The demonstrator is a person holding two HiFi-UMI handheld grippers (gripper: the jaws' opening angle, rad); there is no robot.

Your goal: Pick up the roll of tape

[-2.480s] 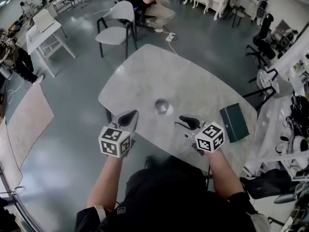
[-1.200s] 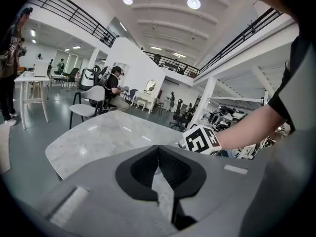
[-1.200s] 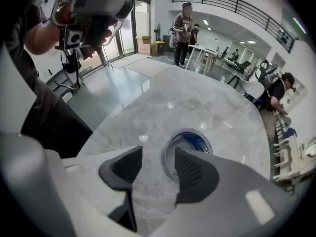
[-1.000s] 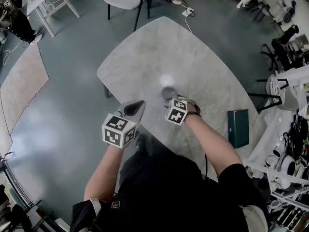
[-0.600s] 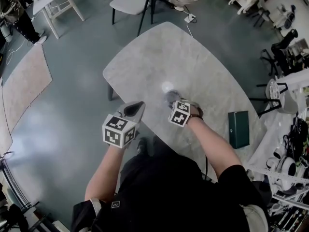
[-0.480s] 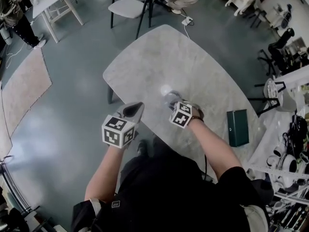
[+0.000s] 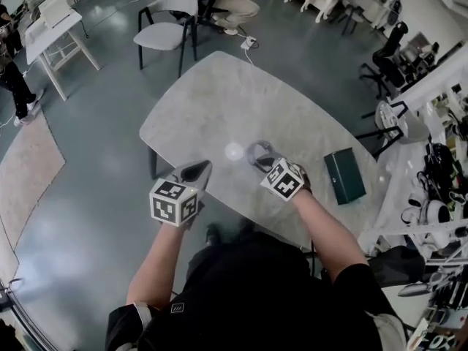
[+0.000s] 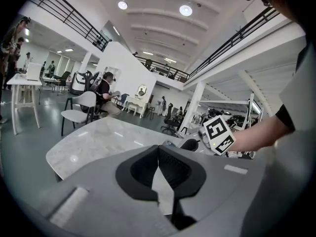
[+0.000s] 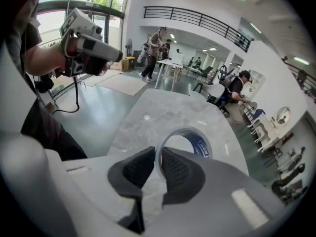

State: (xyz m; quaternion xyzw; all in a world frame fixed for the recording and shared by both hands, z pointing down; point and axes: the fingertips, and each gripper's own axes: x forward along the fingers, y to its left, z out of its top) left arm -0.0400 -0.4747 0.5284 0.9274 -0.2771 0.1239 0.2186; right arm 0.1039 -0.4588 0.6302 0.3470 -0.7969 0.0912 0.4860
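The roll of tape [image 7: 256,151], a thin ring with a blue printed inner face [image 9: 195,142], hangs above the marble table [image 7: 219,101]. My right gripper [image 7: 265,161] is shut on it. In the right gripper view the two black pads [image 9: 178,168] pinch the ring's near wall, one inside the ring and one outside. My left gripper [image 7: 196,170] hovers near the table's front left edge. Its jaws [image 8: 158,152] are shut together with nothing between them. The right gripper's marker cube [image 8: 218,134] shows in the left gripper view.
A dark green box [image 7: 344,175] lies near the table's right edge. A grey chair [image 7: 167,20] stands beyond the far end, with a seated person behind it. A white side table [image 7: 55,28] is at the far left. Office chairs and shelves crowd the right side.
The right gripper went out to the tape roll in the table's middle, closed on it and lifted it off the surface. The left gripper rose a little.
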